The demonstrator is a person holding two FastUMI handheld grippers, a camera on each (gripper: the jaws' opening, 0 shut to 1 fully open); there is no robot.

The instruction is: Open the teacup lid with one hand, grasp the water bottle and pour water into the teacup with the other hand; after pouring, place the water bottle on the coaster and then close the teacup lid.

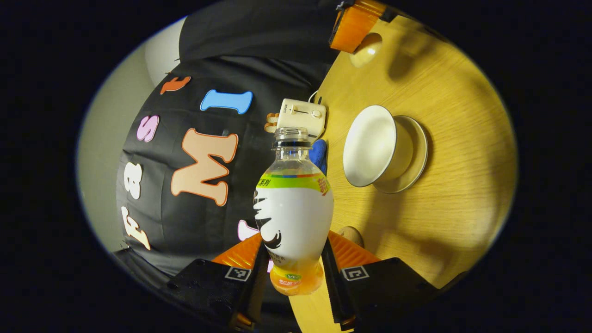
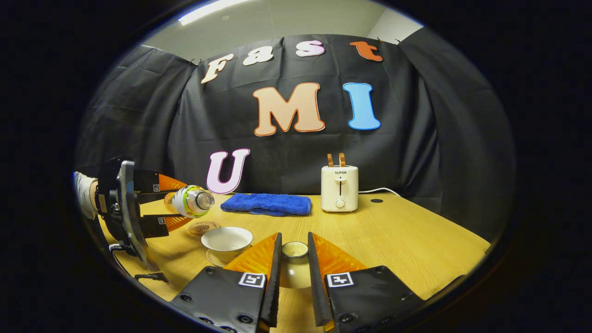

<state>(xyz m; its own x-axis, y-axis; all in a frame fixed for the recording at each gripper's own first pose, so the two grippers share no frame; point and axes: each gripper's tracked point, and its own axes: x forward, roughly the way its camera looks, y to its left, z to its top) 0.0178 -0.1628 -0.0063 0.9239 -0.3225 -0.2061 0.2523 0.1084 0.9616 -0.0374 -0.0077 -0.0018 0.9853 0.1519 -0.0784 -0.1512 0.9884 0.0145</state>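
Observation:
My left gripper [image 1: 293, 273] is shut on the water bottle [image 1: 293, 208], which has a white label and a green band. In the right gripper view the bottle [image 2: 189, 201] lies about level above the table, its uncapped mouth pointing toward the white teacup [image 2: 226, 239], with the left gripper [image 2: 178, 202] around it. No stream of water is visible. The cup [image 1: 377, 148] stands lidless on its saucer [image 1: 418, 152]. My right gripper [image 2: 294, 273] is shut on the cream lid [image 2: 295, 261], held to the right of the cup. The brown coaster [image 2: 203, 227] lies beyond the cup.
A white toaster [image 2: 340, 187] and a folded blue towel [image 2: 267, 204] stand at the back of the wooden table [image 2: 393, 231]. A sleeved hand [image 2: 85, 194] holds the left gripper at the left. The table's right edge runs near the black cloth.

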